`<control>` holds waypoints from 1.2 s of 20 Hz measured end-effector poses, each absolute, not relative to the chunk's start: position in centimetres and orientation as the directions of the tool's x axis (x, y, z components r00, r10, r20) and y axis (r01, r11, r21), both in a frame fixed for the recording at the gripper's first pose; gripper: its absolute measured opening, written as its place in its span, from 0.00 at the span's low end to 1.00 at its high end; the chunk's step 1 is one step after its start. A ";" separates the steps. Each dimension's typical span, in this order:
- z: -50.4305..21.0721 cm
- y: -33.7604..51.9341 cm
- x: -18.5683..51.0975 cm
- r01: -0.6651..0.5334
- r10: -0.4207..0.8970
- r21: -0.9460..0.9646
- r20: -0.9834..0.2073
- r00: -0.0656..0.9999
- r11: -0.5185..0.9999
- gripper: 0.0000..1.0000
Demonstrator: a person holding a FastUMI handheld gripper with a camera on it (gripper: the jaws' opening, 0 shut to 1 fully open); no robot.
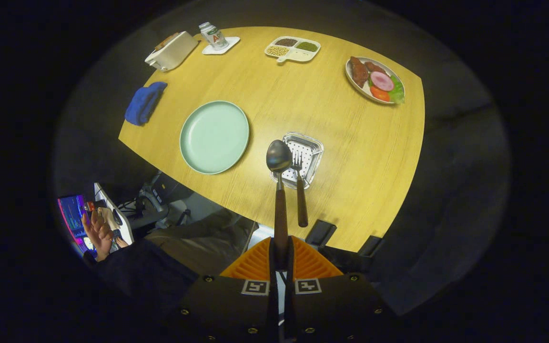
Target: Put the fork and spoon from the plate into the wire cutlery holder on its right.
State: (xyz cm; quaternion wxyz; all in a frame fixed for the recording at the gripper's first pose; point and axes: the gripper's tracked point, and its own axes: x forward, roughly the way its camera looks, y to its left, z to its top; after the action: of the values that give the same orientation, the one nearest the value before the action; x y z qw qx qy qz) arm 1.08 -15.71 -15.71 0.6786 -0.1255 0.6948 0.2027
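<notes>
- Tongs (281,259) clamped on the spoon (279,190) by the end of its handle, bowl pointing away, held high above the surface (350,143).
- Fork (299,190) appears to stand in the holder (303,159) already, tines down in it and handle leaning out toward the tongs.
- Spoon bowl sits over the holder's near edge, just beside the fork; plate (214,136) to the left is bare.
- Risk: grip is at the very handle tip, so the spoon could swing or slip on the way down.
- Risk: lowering close to the fork could knock its handle and tip the light holder.
- Risk: release from this height could bounce the spoon out.
- Surface: pale wood, also carrying a blue cloth (144,102), a toaster (172,51), a can (213,35), a divided tray (293,48) and a food plate (374,79).
- Room: dark booth; a hand (97,232) near a lit screen (71,216) below the surface edge.
</notes>
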 end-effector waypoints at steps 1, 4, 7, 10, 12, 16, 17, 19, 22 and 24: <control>-15.8 -16.1 1.3 -0.446 0.096 0.111 -0.994 -0.055 0.888 0.05; -16.3 -16.3 1.6 -0.440 0.098 0.129 -0.991 -0.091 0.889 0.05; -17.2 -16.4 2.4 -0.453 0.077 0.121 -0.990 -0.115 0.883 0.05; -18.0 -16.3 3.2 -0.460 0.066 0.128 -0.987 -0.150 0.878 0.05; -18.7 -16.6 4.0 -0.472 0.048 0.117 -0.987 -0.156 0.874 0.05; -20.6 -16.7 4.7 -0.475 0.023 0.124 -0.977 -0.213 0.871 0.05; -21.3 -16.9 5.0 -0.481 0.005 0.110 -0.977 -0.214 0.870 0.05; -22.5 -17.4 5.6 -0.482 -0.017 0.090 -0.977 -0.214 0.871 0.05; -22.5 -16.8 6.6 -0.461 0.009 0.091 -0.984 -0.177 0.883 0.12; -21.1 -17.9 7.8 -0.475 -0.018 0.020 -0.997 -0.074 0.880 0.20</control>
State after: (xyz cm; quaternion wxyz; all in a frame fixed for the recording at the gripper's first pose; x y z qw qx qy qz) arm 7.84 -17.93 -21.11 0.6579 -0.1729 0.7121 0.1737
